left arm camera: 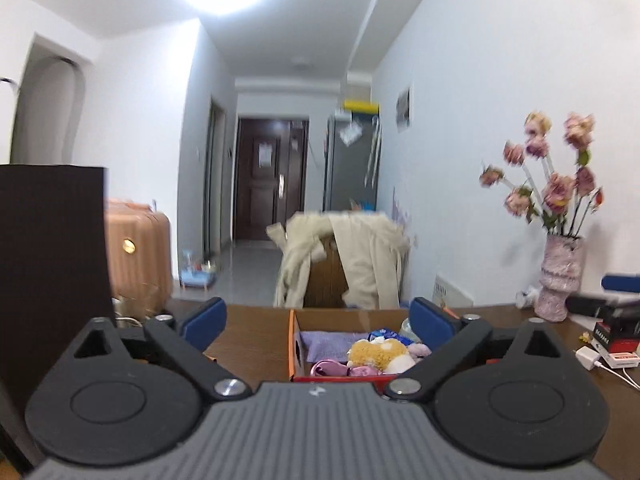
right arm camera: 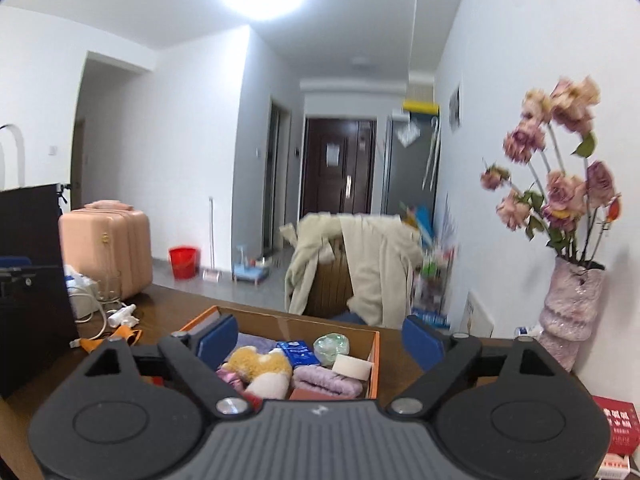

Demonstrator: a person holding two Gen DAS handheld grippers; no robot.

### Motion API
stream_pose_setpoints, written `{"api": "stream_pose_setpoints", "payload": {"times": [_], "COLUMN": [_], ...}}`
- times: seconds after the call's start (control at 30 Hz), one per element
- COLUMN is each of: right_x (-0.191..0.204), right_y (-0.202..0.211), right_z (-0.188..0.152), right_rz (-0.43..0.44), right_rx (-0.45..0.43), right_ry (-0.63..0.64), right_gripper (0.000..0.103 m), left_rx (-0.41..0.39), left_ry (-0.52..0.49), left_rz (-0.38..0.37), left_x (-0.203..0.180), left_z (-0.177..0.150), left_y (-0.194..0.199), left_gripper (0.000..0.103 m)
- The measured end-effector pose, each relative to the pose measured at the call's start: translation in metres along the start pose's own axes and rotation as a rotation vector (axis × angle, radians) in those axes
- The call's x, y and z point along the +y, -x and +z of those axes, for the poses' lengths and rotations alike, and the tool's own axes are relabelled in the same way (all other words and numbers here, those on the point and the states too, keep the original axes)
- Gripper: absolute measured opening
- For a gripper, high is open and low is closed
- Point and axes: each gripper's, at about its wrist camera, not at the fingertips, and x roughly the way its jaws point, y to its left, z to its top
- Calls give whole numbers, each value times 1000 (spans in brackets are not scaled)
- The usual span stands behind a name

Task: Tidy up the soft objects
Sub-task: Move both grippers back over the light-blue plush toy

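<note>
Low in the centre of both wrist views, an open orange-and-brown cardboard box point(right arm camera: 374, 356) is being shown on a dark brown wooden table point(right arm camera: 168, 300), and the soft things are lying inside it. Both claws are being held wide apart and empty: nothing is being gripped between the blue pads of the left gripper point(left arm camera: 316, 320) or of the right gripper point(right arm camera: 320, 338), and neither is touching the box.

Inside, a fuzzy yellow-and-white plush toy point(right arm camera: 260, 372) is being seen beside a ribbed lilac knitted cloth point(right arm camera: 326, 382), a blue foil packet point(right arm camera: 296, 352), a clear greenish rounded object point(right arm camera: 331, 345) and a cream rectangular block point(right arm camera: 352, 366). At lower centre of the left view, a shiny pink satin piece point(left arm camera: 328, 370) and a flat lavender towel point(left arm camera: 326, 342) are also being shown.

Trouble is being judged likely from 2 causes: limp fabric could be snagged on the thin cardboard wall, and the tall pink textured ceramic vase point(right arm camera: 570, 312) of dried roses, at the right of the frame, could be toppled by a wide sweep.
</note>
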Motion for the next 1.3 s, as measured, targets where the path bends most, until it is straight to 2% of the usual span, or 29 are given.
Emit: {"api": "stream_pose_setpoints", "payload": {"times": [0.1, 0.33, 0.43, 0.5, 0.8, 0.97, 1.03, 1.1, 1.2, 1.23, 1.3], "right_x": [21, 63, 72, 77, 80, 81, 79, 76, 73, 73, 73], "right_y": [33, 103, 115, 114, 81, 46, 27, 7, -33, -49, -79], "right_z": [-34, -107, -129, -139, -137, -127, -123, -118, -113, -112, -112], "right_rz": [-20, 5, 21, 36, 55, 77, 86, 99, 139, 156, 198], "right_rx": [-45, -57, -2, 56, 123, 158, 170, 190, 223, 237, 266], "right_ry": [12, -17, -55, -81, -143, -138, -162, -200, -275, -300, -342], "right_gripper": [95, 99, 99, 99, 99, 97, 91, 90, 88, 83, 81], "left_rx": [-24, 45, 104, 112, 176, 211, 223, 245, 296, 314, 355], "left_ry": [2, 49, 23, 24, 77, 108, 122, 140, 169, 183, 182], "left_rz": [-2, 42, 11, 11, 2, -26, -45, -67, -111, -153, -216], "left_x": [1, 13, 14, 17, 32, 42, 46, 50, 57, 59, 62], "left_z": [-24, -84, -98, -99, -105, -102, -99, -95, -92, -93, -97], "left_y": [37, 84, 85, 80, 41, 0, -21, -46, -91, -107, -133], "left_gripper": [103, 103, 103, 103, 103, 103, 103, 102, 90, 87, 80]}}
